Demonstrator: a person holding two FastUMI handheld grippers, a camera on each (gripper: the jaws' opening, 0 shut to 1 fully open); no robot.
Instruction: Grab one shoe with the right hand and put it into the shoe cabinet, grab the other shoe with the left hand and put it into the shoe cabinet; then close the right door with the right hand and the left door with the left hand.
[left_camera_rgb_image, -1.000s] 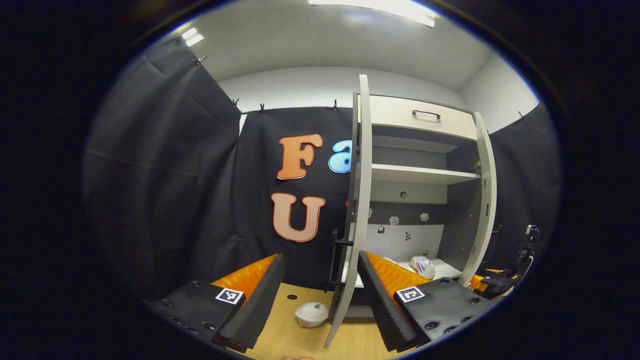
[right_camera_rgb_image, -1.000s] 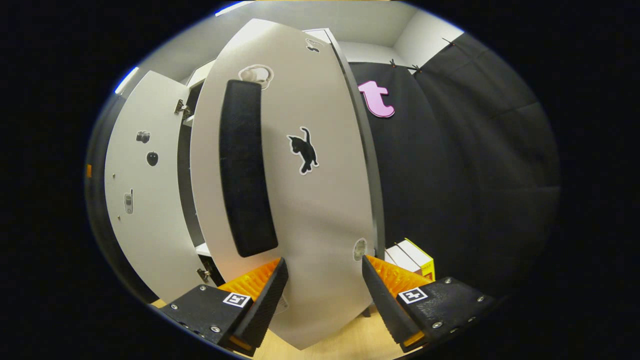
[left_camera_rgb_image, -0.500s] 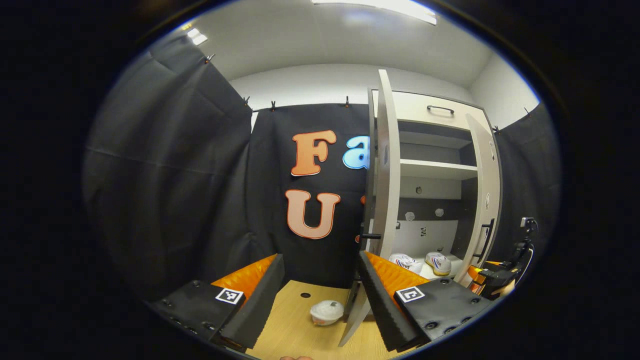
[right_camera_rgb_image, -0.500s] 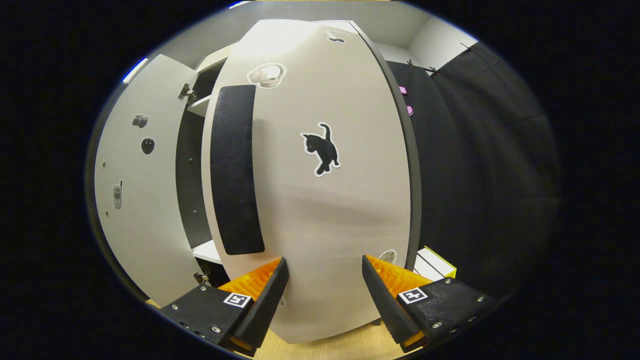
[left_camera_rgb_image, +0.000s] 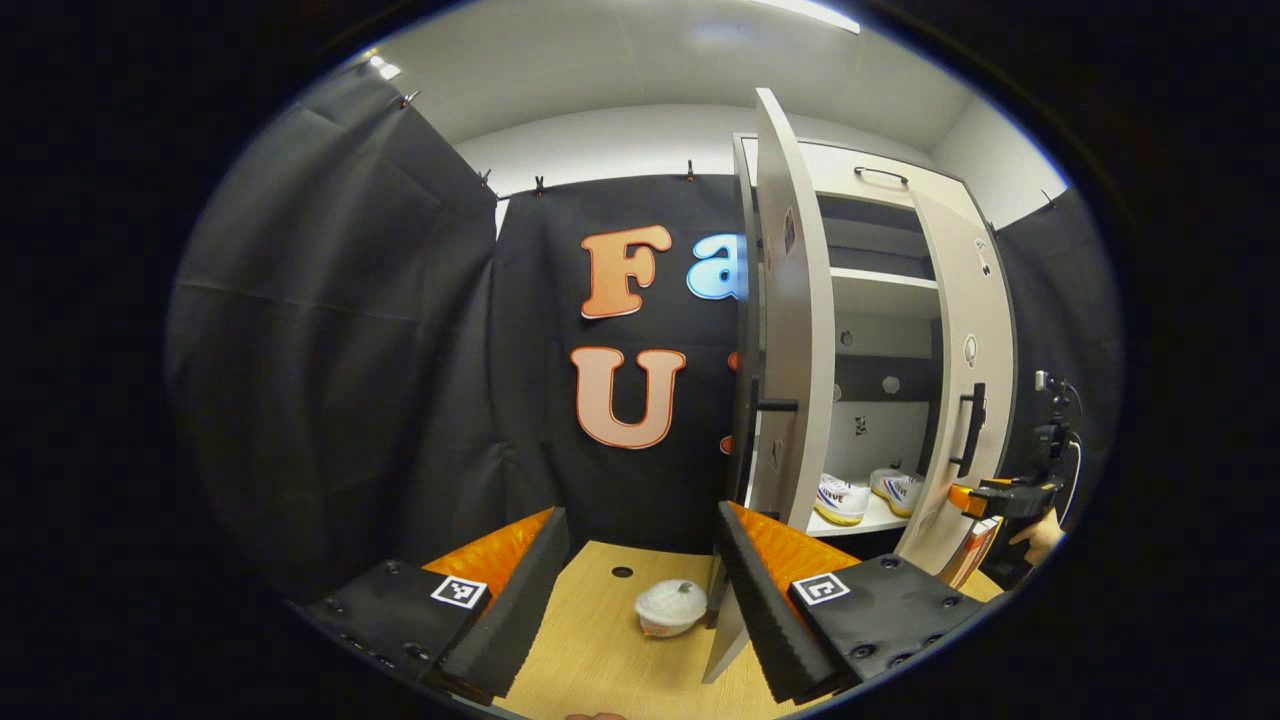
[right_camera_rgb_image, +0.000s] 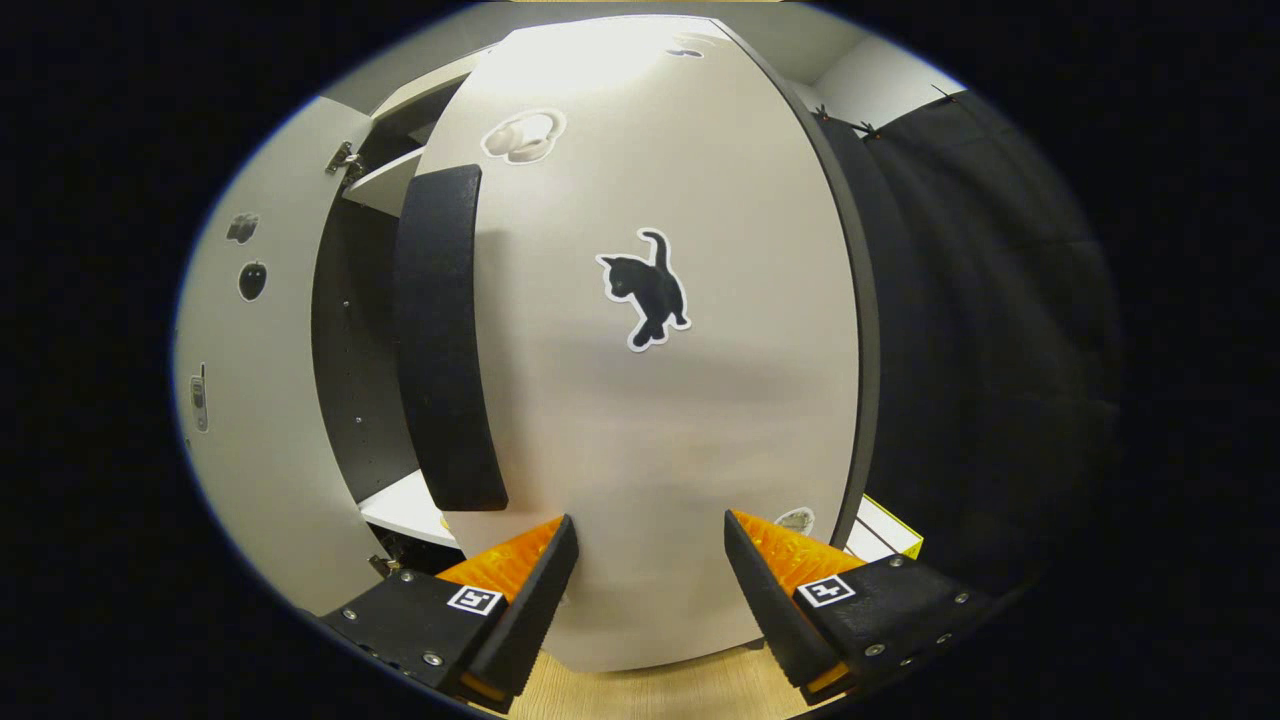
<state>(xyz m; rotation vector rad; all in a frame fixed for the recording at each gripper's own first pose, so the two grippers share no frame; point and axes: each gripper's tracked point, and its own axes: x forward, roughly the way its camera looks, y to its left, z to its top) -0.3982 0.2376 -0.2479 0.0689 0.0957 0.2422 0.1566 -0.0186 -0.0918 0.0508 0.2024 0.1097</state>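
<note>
Left gripper (left_camera_rgb_image: 640, 590) held wide apart, nothing between its fingers, low over the wooden worktop (left_camera_rgb_image: 600, 660). Small white lidded cup (left_camera_rgb_image: 670, 607) on the worktop between the fingers, at 6 o'clock in the left gripper view, just beside the foot of the left door (left_camera_rgb_image: 790, 330). Left door swung out, seen nearly edge-on, dark handle (left_camera_rgb_image: 775, 405) projecting. Shoe cabinet (left_camera_rgb_image: 880, 300) at 3 o'clock, interior visible between the two doors. Two white shoes (left_camera_rgb_image: 868, 495) side by side on the bottom shelf, toes outward. Right door (left_camera_rgb_image: 960, 380) partly closed; other gripper (left_camera_rgb_image: 985, 497) against its lower edge, a hand (left_camera_rgb_image: 1040, 535) behind it. In the right gripper view, right gripper (right_camera_rgb_image: 645, 575) also spread wide, gripping nothing, fingers close to the face of the right door (right_camera_rgb_image: 660, 400); contact cannot be told. Black cat sticker (right_camera_rgb_image: 645, 290) at 12 o'clock, long dark handle (right_camera_rgb_image: 440, 340) at 9 o'clock. Yellow-edged box (right_camera_rgb_image: 885, 530) at 4 o'clock beyond the door edge.
</note>
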